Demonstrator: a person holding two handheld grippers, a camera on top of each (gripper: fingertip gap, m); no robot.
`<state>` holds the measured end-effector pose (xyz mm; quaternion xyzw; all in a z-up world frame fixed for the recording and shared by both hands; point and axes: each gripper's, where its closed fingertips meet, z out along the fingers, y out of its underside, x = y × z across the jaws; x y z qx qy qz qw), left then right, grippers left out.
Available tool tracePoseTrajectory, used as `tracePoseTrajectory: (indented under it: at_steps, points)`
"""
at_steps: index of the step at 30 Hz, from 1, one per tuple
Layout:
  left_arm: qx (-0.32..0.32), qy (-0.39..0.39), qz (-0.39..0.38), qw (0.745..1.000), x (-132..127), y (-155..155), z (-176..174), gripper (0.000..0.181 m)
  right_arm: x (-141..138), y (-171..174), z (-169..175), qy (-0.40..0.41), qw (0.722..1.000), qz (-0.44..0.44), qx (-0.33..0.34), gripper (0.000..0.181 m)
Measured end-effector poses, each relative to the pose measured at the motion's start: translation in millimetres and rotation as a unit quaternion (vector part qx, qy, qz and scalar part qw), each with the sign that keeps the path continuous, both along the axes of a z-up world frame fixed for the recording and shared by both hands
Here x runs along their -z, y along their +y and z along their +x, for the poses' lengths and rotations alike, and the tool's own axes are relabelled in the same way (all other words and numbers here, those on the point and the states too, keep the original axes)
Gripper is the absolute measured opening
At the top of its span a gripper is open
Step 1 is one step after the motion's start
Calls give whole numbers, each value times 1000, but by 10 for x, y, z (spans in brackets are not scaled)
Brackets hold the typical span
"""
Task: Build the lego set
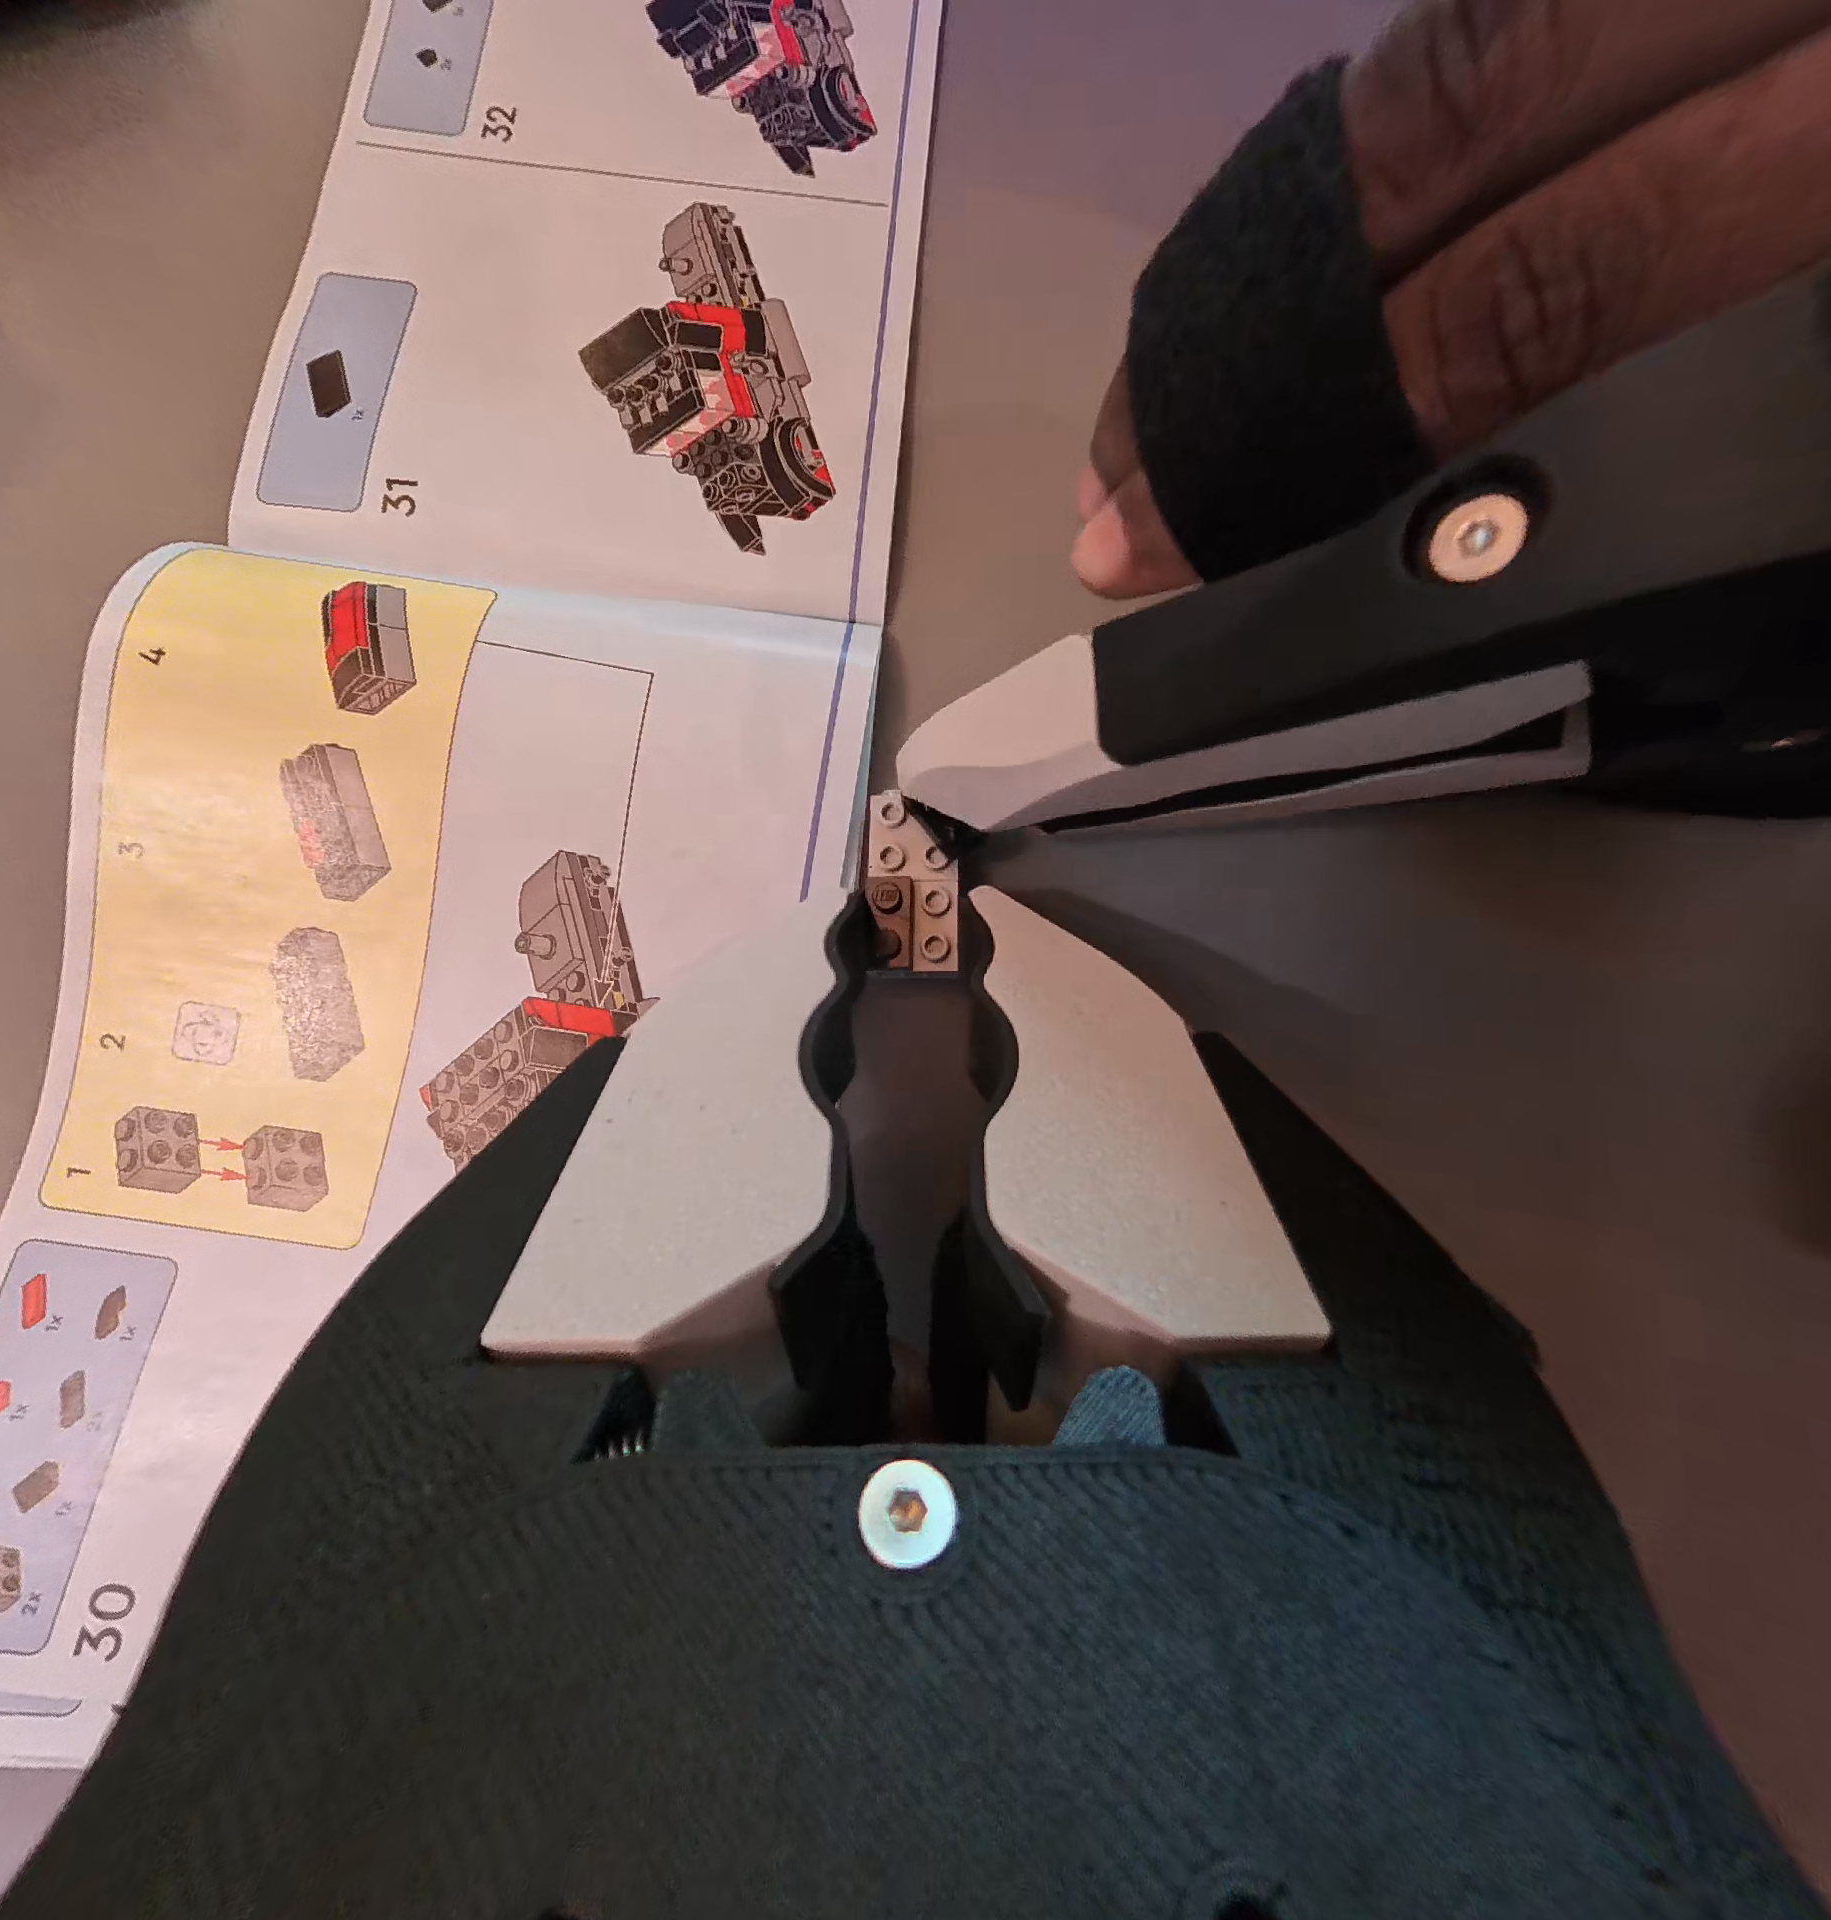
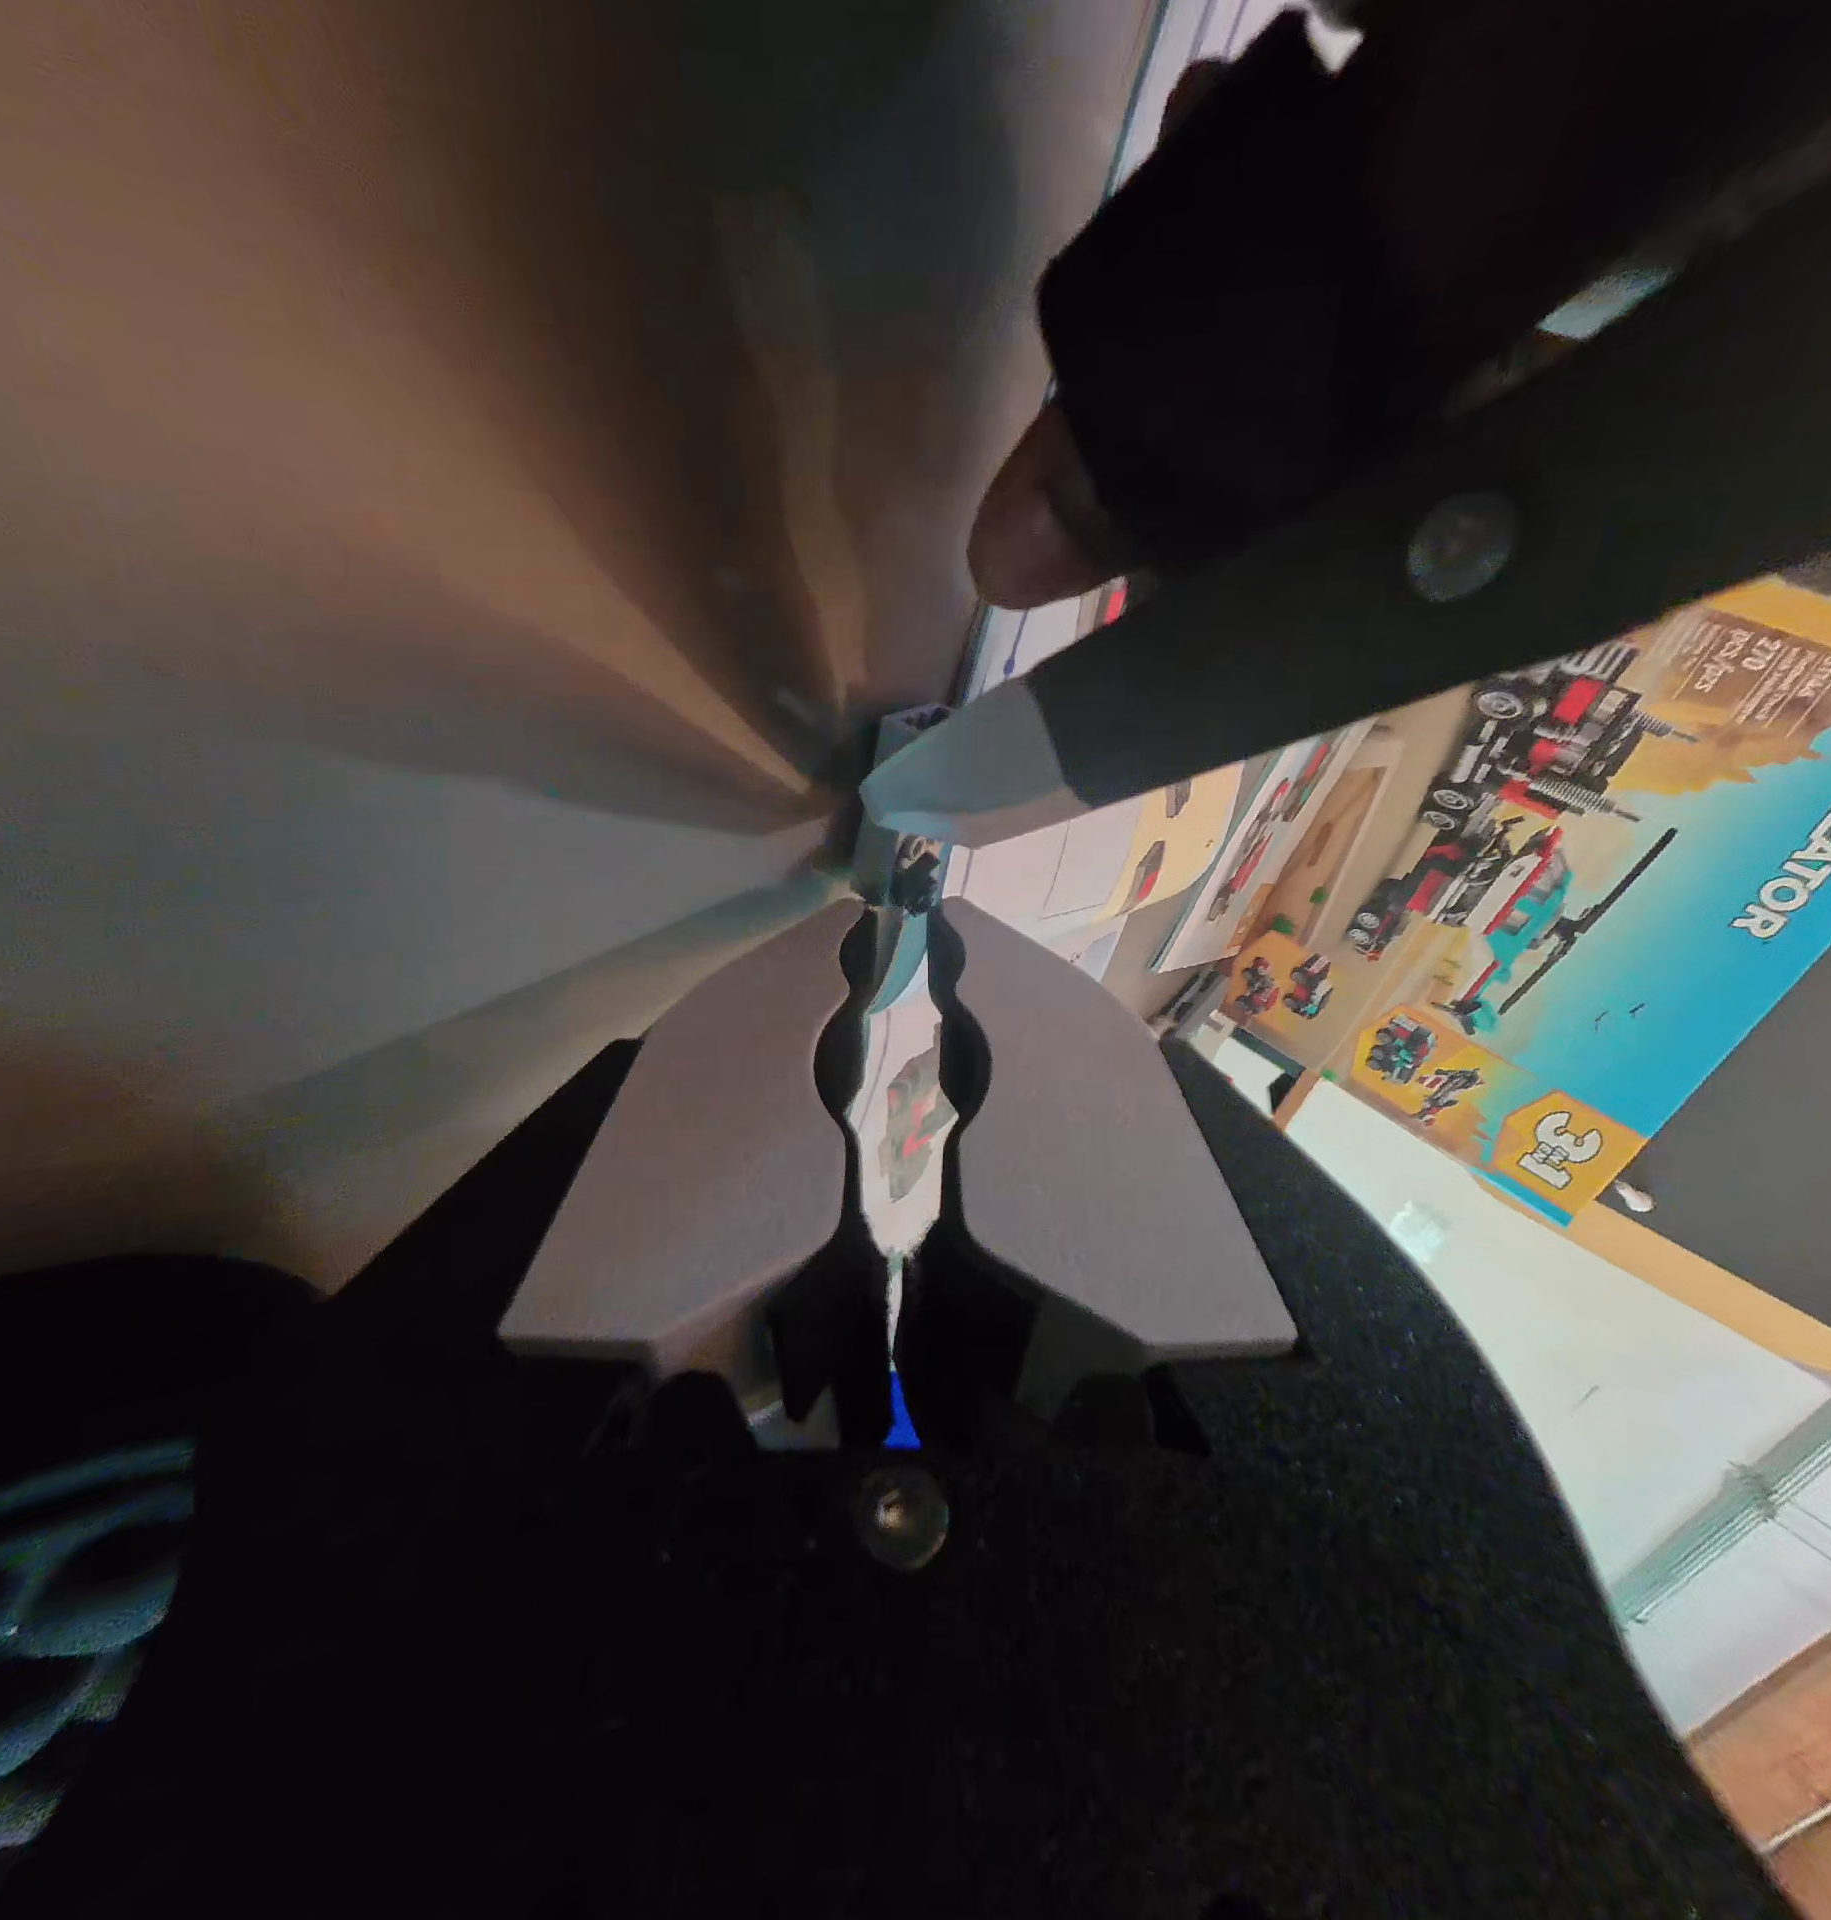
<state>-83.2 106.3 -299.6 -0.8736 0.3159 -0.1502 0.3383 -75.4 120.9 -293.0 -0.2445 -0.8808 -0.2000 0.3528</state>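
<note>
My left gripper is shut on a small grey Lego assembly with studs on top and a dark part at its left. It holds the assembly above the grey table. My right gripper comes in from the right, shut, and its tip presses a small black piece against the assembly's far right corner. In the right wrist view my right gripper has the black piece at its tips. It touches the grey assembly, which my left gripper holds from the upper right.
An open instruction booklet lies on the table to the left of the grippers. The set's box stands at the right in the right wrist view. A hand in a black fingerless glove holds the right gripper. Left and right tips are no more than a few centimetres apart.
</note>
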Motion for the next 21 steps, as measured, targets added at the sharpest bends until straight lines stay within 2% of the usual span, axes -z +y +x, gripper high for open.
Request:
tracePoseTrajectory:
  at_steps: [12,21]
  points:
    - [-4,12,10,1000,3,8,-11,17,-22,-25,-15,-3,998,-44,48,12]
    - [-1,16,15,1000,5,6,-8,17,-54,-71,-1,37,978,-187,83,13]
